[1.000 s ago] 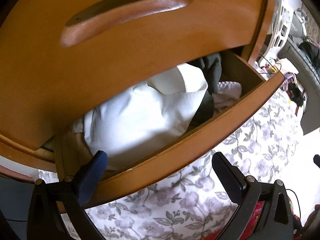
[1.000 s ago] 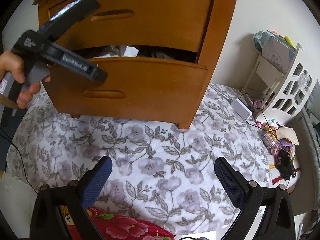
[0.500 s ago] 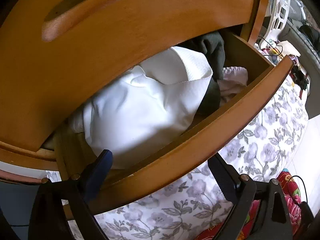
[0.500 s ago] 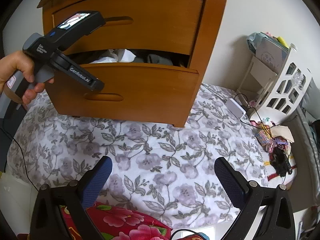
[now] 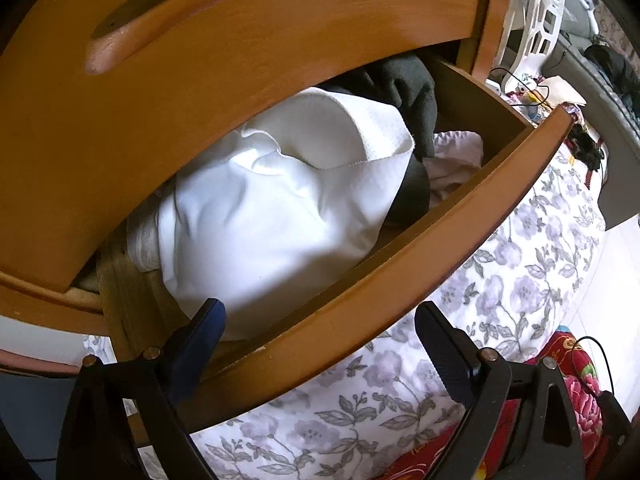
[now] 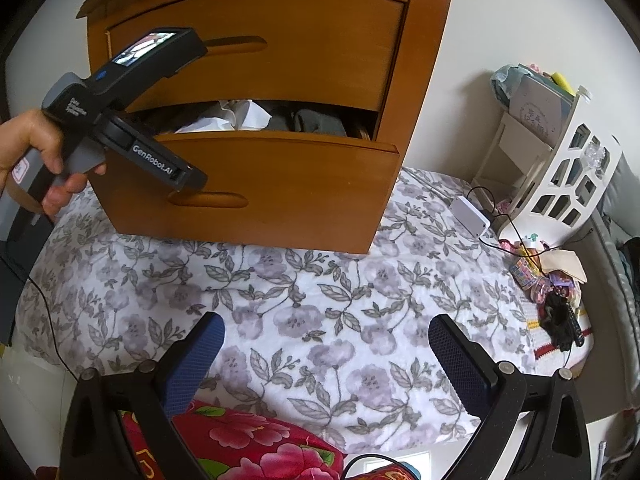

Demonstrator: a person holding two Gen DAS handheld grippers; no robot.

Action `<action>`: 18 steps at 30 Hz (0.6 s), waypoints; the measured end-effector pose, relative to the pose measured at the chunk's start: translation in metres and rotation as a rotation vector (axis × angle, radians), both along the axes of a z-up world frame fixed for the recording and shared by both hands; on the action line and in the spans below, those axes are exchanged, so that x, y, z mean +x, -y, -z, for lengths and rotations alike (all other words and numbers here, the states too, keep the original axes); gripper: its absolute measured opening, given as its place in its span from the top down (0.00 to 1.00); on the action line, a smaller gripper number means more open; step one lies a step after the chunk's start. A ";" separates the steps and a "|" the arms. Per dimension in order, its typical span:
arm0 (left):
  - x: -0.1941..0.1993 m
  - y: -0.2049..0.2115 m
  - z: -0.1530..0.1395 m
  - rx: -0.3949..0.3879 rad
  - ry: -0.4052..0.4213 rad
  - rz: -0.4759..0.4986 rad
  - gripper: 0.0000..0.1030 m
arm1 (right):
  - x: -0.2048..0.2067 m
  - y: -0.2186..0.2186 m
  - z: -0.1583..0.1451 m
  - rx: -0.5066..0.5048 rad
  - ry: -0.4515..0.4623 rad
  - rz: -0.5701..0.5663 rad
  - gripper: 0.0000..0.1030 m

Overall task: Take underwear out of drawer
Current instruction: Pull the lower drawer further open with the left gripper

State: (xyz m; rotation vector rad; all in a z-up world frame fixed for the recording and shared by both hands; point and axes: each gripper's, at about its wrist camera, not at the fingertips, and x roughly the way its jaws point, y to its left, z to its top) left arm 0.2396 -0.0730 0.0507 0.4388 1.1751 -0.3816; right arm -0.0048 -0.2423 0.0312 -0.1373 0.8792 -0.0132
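The lower drawer (image 6: 280,184) of the wooden dresser (image 6: 424,80) stands pulled partway out, and the dresser sits on a floral sheet (image 6: 304,312). Inside, a bulky white cloth (image 5: 280,208) fills the left and middle of the drawer, a dark grey garment (image 5: 408,92) lies behind it toward the right, and a pale pink piece (image 5: 456,160) sits in the right front corner; which of these is the underwear I cannot tell. The left gripper (image 5: 320,328) hangs over the drawer's front edge with its jaws wide apart and nothing between them, the left finger (image 5: 204,332) just in front of the white cloth, the other outside the drawer front. A hand (image 6: 36,152) holds that tool at the drawer's left end. The right gripper (image 6: 324,344) hovers over the sheet, well apart from the dresser, spread wide and empty
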 end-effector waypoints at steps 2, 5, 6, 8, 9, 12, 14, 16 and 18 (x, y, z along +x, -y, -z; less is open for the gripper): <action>-0.007 0.000 0.002 0.004 0.004 0.006 0.07 | -0.002 -0.001 0.000 0.001 -0.002 -0.002 0.00; -0.009 0.002 0.001 0.019 0.034 0.025 0.07 | -0.005 -0.003 0.000 -0.001 -0.004 -0.004 0.00; -0.009 0.002 0.001 0.022 0.036 0.021 0.07 | -0.006 -0.003 0.000 -0.001 -0.004 -0.004 0.00; -0.015 0.008 0.004 0.014 0.025 0.011 0.07 | -0.008 -0.004 -0.001 -0.001 -0.003 -0.005 0.00; -0.015 0.006 0.000 0.019 0.034 0.017 0.07 | -0.009 -0.003 -0.002 -0.001 -0.003 -0.004 0.00; -0.013 0.008 0.000 0.026 0.042 0.024 0.07 | -0.010 -0.002 -0.004 0.001 -0.001 -0.001 0.00; -0.017 0.009 0.005 0.031 0.039 0.020 0.07 | -0.011 -0.002 -0.004 0.000 -0.001 -0.001 0.00; -0.021 0.013 0.006 0.038 0.030 0.032 0.07 | -0.012 -0.002 -0.005 0.002 -0.001 0.000 0.00; -0.020 0.015 0.008 0.051 0.005 0.061 0.07 | -0.012 -0.002 -0.004 0.002 0.000 0.000 0.00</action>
